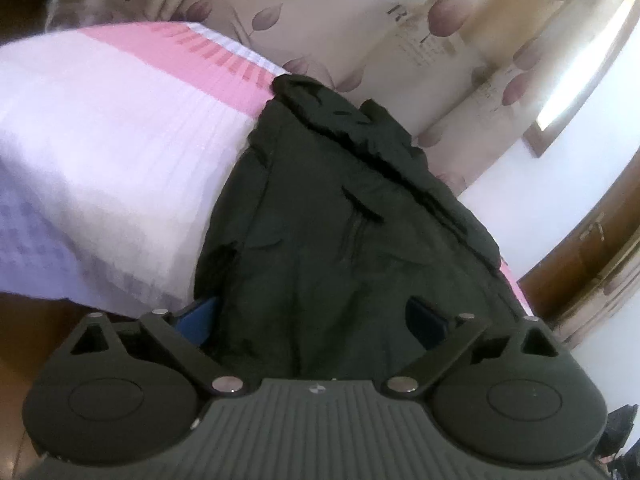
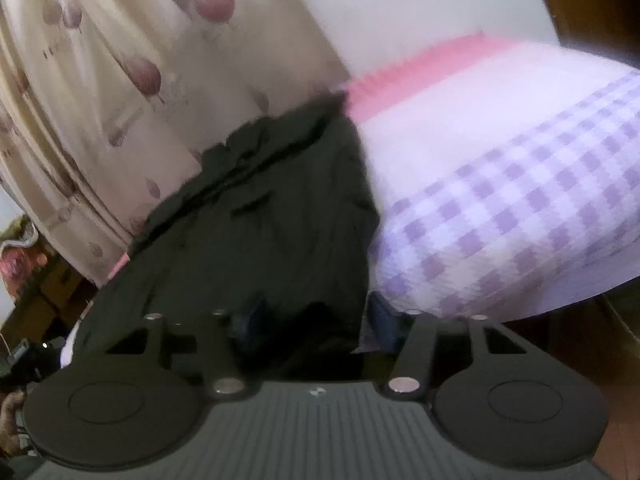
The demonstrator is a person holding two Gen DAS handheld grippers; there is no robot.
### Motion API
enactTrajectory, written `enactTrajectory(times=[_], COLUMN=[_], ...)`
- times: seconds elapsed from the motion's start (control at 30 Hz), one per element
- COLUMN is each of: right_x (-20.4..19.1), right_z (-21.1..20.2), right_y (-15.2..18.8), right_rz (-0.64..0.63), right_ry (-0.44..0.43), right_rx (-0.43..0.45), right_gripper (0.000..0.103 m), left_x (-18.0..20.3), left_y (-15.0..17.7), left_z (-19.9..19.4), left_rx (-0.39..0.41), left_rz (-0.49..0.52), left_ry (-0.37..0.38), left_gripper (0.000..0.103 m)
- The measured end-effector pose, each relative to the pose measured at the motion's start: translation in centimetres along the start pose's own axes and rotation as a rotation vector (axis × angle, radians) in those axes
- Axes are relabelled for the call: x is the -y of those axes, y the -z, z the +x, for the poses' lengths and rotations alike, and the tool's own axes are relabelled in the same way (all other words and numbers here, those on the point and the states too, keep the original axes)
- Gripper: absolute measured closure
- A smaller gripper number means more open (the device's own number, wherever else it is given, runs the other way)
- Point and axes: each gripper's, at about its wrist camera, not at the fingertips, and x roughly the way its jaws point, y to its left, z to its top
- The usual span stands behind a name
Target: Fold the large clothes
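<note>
Dark green garment (image 1: 340, 216) lies on the bed, spread lengthwise over the pink, white and lilac checked bedspread (image 1: 120, 140); its rumpled far end reaches the pink band near the leaf-print curtain (image 1: 360, 12).

My left tongs (image 1: 310, 320) are spread wide at the near hem. Both blue fingertips (image 1: 198, 318) sit at the cloth's edge, 1 on each side of a broad stretch of fabric. No pinch that I can see; released.

My right tongs (image 2: 316, 320) are about half spread at the garment's near right corner, where it meets the checked cover. Dark cloth sits between the 2 blue fingertips (image 2: 378, 314). View blurred; I cannot tell whether the pads press on it.
</note>
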Motion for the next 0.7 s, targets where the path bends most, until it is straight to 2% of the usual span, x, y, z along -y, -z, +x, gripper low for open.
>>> enactTrajectory(times=[0.07, 0.13, 0.2, 0.3, 0.37, 0.47, 0.57, 0.63, 0.7], right_x=[-0.1, 0.0, -0.1, -0.1, 0.2, 0.3, 0.2, -0.2, -0.5], right_z=[0.7, 1.2, 1.1, 0.9, 0.8, 0.5, 0.7, 0.8, 0.8], right_y=[0.1, -0.2, -0.4, -0.6, -0.6, -0.6, -0.8, -0.9, -0.9], right_rz=[0.013, 0.035, 0.04, 0.027, 0.046, 0.061, 0.083, 0.074, 0.067], right_ry=[-0.027, -0.037, -0.051, -0.056, -0.065, -0.084, -0.08, -0.079, -0.082], right_rx=[-0.006, -0.012, -0.007, -0.008, -0.002, 0.016, 0.02, 0.016, 0.021], right_gripper=[0.056, 0.072, 0.078, 0.079, 0.079, 0.076, 0.072, 0.062, 0.052], left_x=[-0.5, -1.0, -1.4, -1.6, -1.7, -1.7, -1.7, -2.8, -3.9], left_y=[0.1, 0.2, 0.2, 0.4, 0.4, 0.5, 0.9, 1.1, 1.1], left_z=[-0.1, -0.4, -0.5, -0.3, -0.3, -0.2, -0.4, -0.8, -0.9], left_rx=[0.0, -0.001, -0.001, -0.009, -0.021, -0.023, 0.002, 0.011, -0.001], left_rz=[-0.01, -0.022, -0.036, -0.038, -0.03, -0.015, 0.032, 0.004, -0.051], left_ry=[0.005, 0.016, 0.021, 0.027, 0.023, 0.01, -0.103, -0.109, -0.077], left_gripper=[0.01, 0.012, 0.013, 0.021, 0.023, 0.021, 0.01, 0.007, 0.007])
